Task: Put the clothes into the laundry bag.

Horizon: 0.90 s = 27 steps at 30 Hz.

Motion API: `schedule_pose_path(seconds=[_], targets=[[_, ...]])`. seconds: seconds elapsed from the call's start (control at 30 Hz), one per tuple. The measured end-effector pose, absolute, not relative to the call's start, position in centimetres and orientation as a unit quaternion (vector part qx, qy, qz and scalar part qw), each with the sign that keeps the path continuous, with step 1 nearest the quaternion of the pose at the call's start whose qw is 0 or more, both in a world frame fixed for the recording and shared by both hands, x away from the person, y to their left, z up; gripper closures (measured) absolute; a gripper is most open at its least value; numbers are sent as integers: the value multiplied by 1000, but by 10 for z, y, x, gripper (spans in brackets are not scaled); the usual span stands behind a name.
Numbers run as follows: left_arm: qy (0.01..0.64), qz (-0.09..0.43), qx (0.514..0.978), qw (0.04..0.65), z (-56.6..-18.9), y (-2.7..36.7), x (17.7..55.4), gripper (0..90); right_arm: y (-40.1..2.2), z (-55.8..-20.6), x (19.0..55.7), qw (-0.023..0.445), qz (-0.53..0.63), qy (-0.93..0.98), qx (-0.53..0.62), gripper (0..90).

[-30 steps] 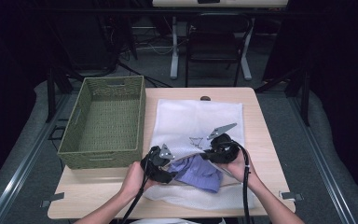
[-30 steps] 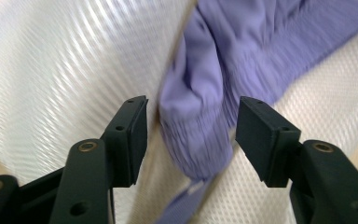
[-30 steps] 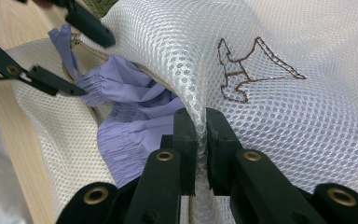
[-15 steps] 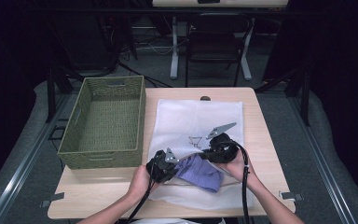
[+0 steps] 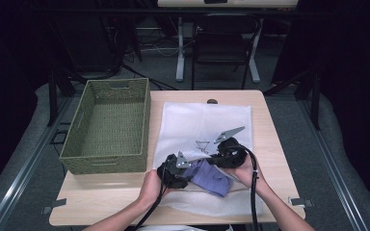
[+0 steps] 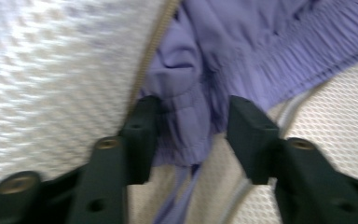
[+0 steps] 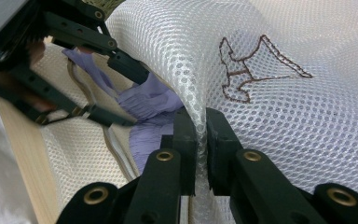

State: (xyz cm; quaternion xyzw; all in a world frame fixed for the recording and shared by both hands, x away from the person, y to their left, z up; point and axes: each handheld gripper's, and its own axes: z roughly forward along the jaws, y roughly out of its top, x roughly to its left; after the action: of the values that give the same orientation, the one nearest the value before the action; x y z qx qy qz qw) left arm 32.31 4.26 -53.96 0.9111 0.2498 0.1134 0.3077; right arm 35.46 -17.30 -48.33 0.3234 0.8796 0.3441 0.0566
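White honeycomb mesh bag, purple garment, green woven basket

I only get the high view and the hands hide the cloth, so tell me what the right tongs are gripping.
Observer: The right tongs are shut on a raised edge of the white mesh bag, holding it up.
Operator: Now report the left tongs.
Observer: The left tongs stand open. They have just been opening, and the gathered hem of the purple garment lies between them, not squeezed.
Operator: Describe what runs beside that garment.
Observer: A tan zip on the bag runs along the garment's edge in the left gripper view.
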Motion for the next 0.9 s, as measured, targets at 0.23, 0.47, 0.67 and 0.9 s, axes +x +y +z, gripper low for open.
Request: schedule_pose_path(seconds=[0.23, 0.47, 0.67, 0.9], targets=[[236, 112, 916, 304, -541, 36, 318, 417, -173, -483, 355, 53, 345, 879, 326, 844], [233, 129, 917, 297, -557, 20, 321, 528, -169, -488, 356, 45, 337, 883, 324, 844], [223, 154, 915, 299, -559, 20, 323, 757, -166, -488, 356, 41, 338, 883, 323, 846], [242, 200, 886, 341, -543, 21, 330, 790, -171, -476, 356, 43, 370, 868, 329, 846]])
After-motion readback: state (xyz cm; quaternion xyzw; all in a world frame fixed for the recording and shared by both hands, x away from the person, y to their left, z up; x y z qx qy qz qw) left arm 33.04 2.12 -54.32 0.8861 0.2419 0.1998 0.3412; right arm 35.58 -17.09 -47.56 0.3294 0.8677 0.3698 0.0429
